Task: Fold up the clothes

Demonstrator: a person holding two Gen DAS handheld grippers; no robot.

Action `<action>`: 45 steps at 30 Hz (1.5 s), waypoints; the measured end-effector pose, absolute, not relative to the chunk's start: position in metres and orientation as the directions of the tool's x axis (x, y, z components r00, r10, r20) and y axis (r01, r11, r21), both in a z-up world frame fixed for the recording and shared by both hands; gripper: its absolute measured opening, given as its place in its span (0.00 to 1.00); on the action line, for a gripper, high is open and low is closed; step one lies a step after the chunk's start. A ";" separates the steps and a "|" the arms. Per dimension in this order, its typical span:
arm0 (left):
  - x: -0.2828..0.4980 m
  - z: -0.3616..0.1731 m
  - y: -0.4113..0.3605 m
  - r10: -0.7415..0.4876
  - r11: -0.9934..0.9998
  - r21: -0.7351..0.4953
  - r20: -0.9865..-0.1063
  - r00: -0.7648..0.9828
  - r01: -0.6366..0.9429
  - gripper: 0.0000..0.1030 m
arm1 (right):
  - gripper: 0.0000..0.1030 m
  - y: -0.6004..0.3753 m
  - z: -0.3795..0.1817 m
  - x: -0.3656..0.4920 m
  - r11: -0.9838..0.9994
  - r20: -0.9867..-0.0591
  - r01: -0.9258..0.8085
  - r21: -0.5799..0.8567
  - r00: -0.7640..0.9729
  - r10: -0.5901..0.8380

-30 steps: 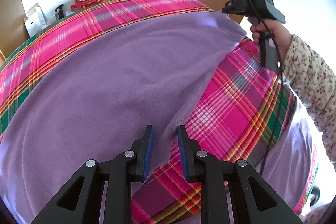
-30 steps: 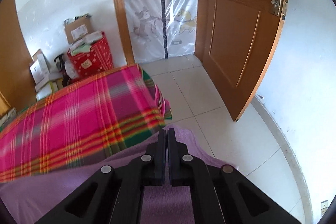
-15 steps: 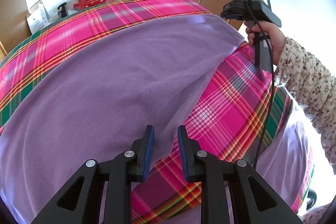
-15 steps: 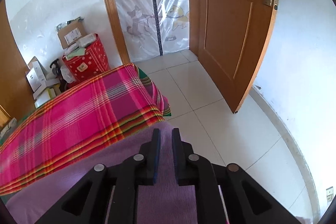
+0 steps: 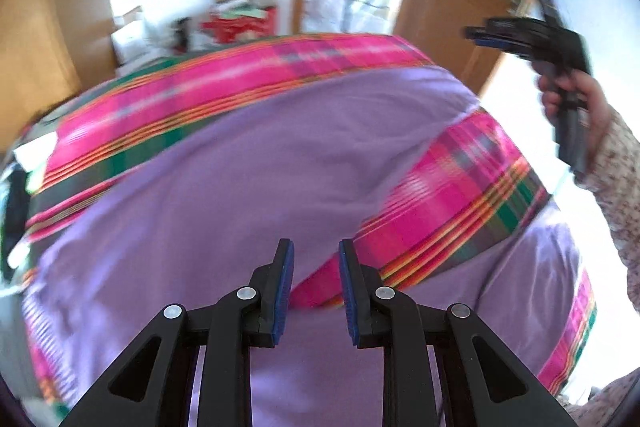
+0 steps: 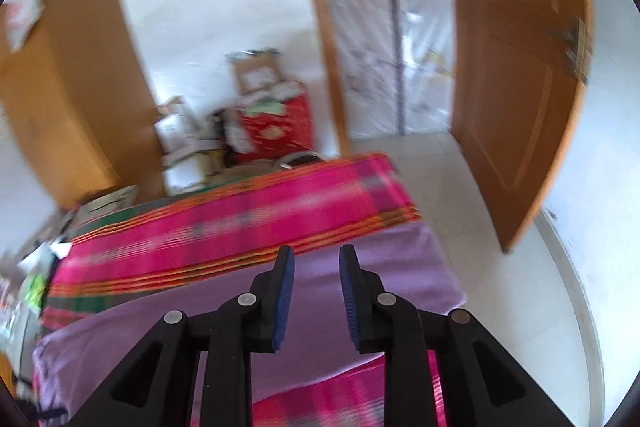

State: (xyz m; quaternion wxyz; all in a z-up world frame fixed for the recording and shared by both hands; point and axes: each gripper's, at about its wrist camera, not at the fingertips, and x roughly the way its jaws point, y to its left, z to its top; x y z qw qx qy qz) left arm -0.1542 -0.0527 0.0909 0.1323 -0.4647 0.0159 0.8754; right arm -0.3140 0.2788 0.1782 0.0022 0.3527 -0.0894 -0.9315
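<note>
The purple cloth (image 5: 248, 187) lies spread over the pink plaid cover (image 5: 460, 195), one part laid flat toward the far side of the cover and another part hanging over the cover's near right edge, with a diagonal band of plaid bare between them. The left gripper (image 5: 313, 283) hangs above the near edge of the cloth, jaws released and holding nothing. The right gripper (image 6: 316, 287) is lifted off the far right corner of the cloth, jaws also parted and empty; the hand (image 5: 572, 99) carries it clear of the cover.

Both views are blurred, so seams and hems cannot be read. This could be a fold just laid down or a spread garment awaiting one. Either way, good folding here means pinching only one layer at an edge, keeping both corners level, and laying edge onto edge without dragging the cover.
</note>
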 end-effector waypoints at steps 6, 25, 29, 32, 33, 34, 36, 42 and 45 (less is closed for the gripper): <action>-0.107 0.109 -0.126 0.116 -0.993 -0.101 -0.807 -0.579 -0.058 0.23 | 0.26 0.221 0.209 -0.267 -0.980 -0.626 0.144 0.137 -0.754 -0.198; -0.011 0.049 -0.256 -0.028 -0.929 -0.166 -0.859 -0.511 0.331 0.24 | 0.35 0.025 0.091 -0.152 -0.772 -0.798 0.631 0.076 -0.426 -0.427; -0.026 0.038 -0.259 -0.003 -0.930 -0.182 -0.864 -0.503 0.320 0.24 | 0.35 -0.001 0.081 -0.160 -0.767 -0.806 0.640 0.050 -0.427 -0.409; -0.038 0.031 -0.261 0.013 -0.930 -0.194 -0.865 -0.501 0.311 0.24 | 0.35 -0.012 0.075 -0.167 -0.765 -0.810 0.640 0.065 -0.414 -0.415; -0.041 0.030 -0.262 0.018 -0.930 -0.197 -0.866 -0.500 0.309 0.24 | 0.35 -0.015 0.072 -0.169 -0.765 -0.815 0.642 0.056 -0.414 -0.407; -0.043 0.028 -0.264 0.022 -0.930 -0.201 -0.866 -0.500 0.307 0.24 | 0.35 -0.019 0.068 -0.170 -0.765 -0.819 0.643 0.047 -0.413 -0.398; -0.049 0.025 -0.266 0.031 -0.930 -0.207 -0.866 -0.499 0.303 0.24 | 0.35 -0.026 0.062 -0.173 -0.765 -0.827 0.643 0.030 -0.414 -0.381; -0.066 0.016 -0.274 0.057 -0.930 -0.227 -0.867 -0.496 0.290 0.24 | 0.35 -0.028 0.049 -0.182 -0.776 -0.840 0.628 0.059 -0.389 -0.379; -0.070 0.016 -0.278 0.056 -0.932 -0.225 -0.864 -0.500 0.284 0.24 | 0.35 -0.028 0.050 -0.183 -0.772 -0.849 0.634 0.051 -0.379 -0.368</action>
